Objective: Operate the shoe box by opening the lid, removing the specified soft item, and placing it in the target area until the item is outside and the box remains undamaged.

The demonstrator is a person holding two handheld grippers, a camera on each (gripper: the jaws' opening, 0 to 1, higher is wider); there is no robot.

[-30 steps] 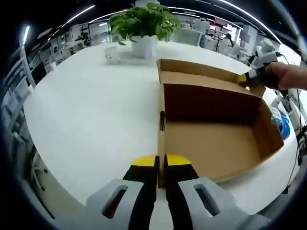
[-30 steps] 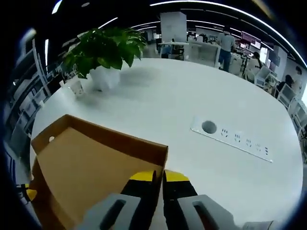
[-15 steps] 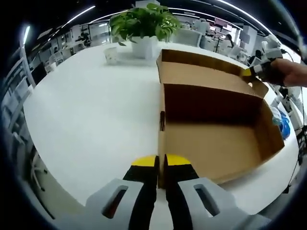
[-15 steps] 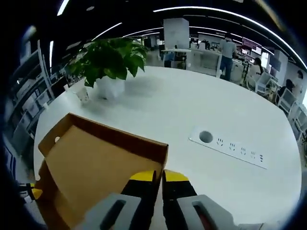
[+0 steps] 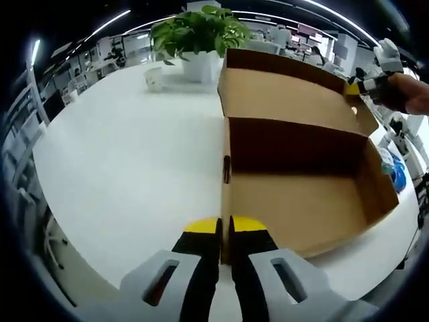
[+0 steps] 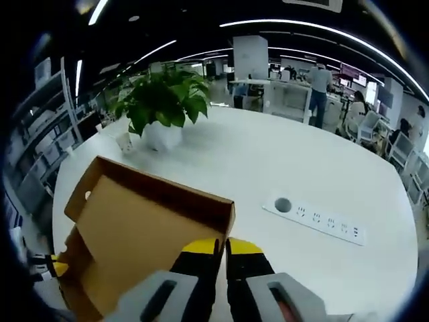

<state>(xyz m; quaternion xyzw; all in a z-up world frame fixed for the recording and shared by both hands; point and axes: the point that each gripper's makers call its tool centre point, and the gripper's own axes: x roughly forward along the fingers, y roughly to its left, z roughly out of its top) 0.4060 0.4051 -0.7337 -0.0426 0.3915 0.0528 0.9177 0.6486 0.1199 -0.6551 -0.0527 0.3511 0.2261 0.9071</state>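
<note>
Brown cardboard shoe box: rectangular, open-topped, standing on the white round-edged table. In the left gripper view its inside floor is bare cardboard; the soft item cannot be made out in either view. A small dark slot sits on the box's near-left wall.

Brown cardboard hinged lid: raised behind the box, its inner face turned toward the left gripper view. In the right gripper view the lid tilts up with its side flap at the left, a small round hole near that flap's corner.

Left gripper: grey body, black jaws with yellow tips, drawn together on the near wall of the box at its corner.

Right gripper: same make, jaws pressed together on the free edge of the lid. In the left gripper view this gripper is at the lid's far right corner, held by a person's hand.

Green leafy plant in a white pot: on the table beyond the box, apart from it.

White power-socket strip with a round hole: set flush in the tabletop, well apart from the lid.

Blue-and-white object: just past the box's right end; kind cannot be told.
</note>
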